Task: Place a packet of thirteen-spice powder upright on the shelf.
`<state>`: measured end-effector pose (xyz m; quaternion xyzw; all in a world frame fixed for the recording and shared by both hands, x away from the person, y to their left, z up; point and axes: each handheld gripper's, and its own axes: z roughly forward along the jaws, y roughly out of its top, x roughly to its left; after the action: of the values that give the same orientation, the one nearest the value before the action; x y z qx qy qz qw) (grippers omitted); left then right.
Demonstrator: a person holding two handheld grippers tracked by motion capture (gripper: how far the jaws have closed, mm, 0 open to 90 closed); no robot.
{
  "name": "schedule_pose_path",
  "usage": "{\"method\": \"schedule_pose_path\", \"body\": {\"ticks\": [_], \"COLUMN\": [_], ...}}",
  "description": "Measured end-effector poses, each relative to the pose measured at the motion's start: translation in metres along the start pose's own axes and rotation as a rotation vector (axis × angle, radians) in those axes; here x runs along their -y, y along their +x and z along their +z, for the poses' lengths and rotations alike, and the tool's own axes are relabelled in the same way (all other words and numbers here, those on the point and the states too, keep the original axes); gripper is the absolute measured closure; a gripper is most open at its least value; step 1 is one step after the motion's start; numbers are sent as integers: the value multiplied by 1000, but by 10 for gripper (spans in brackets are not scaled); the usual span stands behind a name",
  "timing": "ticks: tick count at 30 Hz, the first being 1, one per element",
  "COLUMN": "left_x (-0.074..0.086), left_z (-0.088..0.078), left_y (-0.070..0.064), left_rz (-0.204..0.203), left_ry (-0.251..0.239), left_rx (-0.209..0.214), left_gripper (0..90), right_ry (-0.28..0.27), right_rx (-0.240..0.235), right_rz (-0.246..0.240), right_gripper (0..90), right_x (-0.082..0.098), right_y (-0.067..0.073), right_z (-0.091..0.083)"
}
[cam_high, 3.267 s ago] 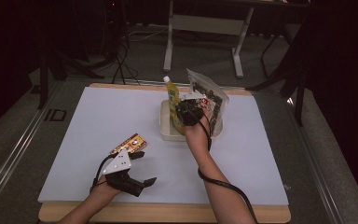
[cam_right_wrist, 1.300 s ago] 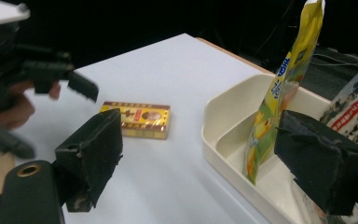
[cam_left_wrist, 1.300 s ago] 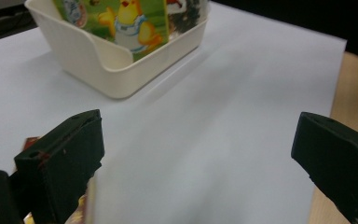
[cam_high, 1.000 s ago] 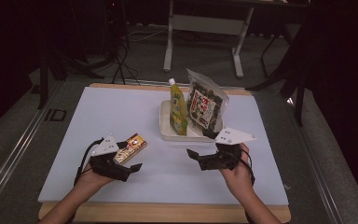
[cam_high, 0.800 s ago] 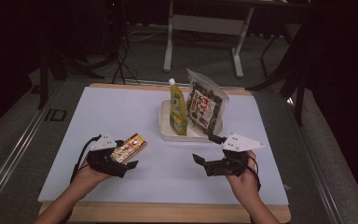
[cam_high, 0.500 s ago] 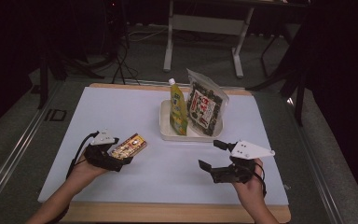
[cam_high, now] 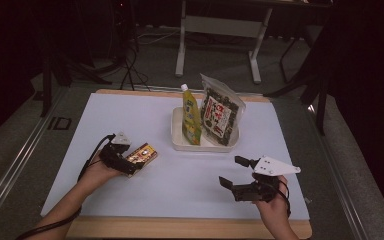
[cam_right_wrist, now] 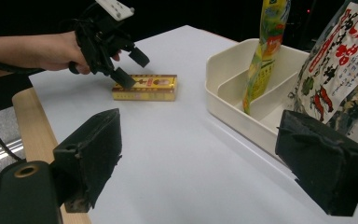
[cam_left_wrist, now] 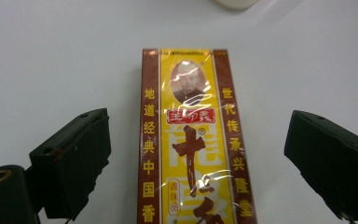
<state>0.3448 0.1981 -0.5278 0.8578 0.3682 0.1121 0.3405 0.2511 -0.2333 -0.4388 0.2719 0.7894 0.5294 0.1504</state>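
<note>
A yellow and brown box with Chinese print lies flat on the white table sheet at the front left. My left gripper is open over its near end, one black jaw on each side with a gap to the box. My right gripper hangs open and empty above the sheet at the front right. Behind it, a cream divided tray holds an upright yellow-green pouch and a dark snack bag.
The white sheet covers a wooden table whose front edge runs below both hands. Beyond the table's far edge stand a desk frame and cables on the floor. Bare sheet lies between the two grippers.
My right gripper has drawn back from the tray to the front right, leaving the snack bag in it. My left gripper has moved up over the box and now straddles it.
</note>
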Motion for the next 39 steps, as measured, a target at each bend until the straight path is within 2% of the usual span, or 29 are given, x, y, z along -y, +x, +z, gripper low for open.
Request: {"method": "schedule_pose_path", "body": {"ticks": [8, 14, 17, 20, 27, 32, 34, 37, 39], "left_x": [-2, -7, -9, -13, -22, -20, -19, -21, -22], "left_z": [18, 24, 27, 27, 29, 26, 22, 12, 7], "left_y": [2, 1, 0, -1, -2, -4, -5, -10, -13], "left_rz": [28, 22, 40, 30, 39, 50, 52, 58, 55], "left_ry": [95, 141, 170, 191, 261, 237, 198, 119, 67], "left_rx": [-12, -18, -27, -29, -36, -33, -28, 7, 7], "left_gripper": [142, 203, 239, 270, 309, 320, 320, 321, 321], "right_ry": [12, 11, 9, 15, 21, 33, 37, 50, 57], "right_rx": [8, 10, 8, 8, 14, 22, 18, 0, 3], "right_rz": [-8, -5, -4, -9, -11, -13, -16, -13, -5], "right_gripper": [143, 143, 143, 143, 143, 141, 136, 134, 131], "right_x": [1, 1, 0, 0, 0, -1, -2, -4, -3], "right_y": [0, -1, -1, 0, 1, 0, 0, -1, -2], "right_z": [2, 2, 3, 4, 4, 3, 3, 4, 5]}}
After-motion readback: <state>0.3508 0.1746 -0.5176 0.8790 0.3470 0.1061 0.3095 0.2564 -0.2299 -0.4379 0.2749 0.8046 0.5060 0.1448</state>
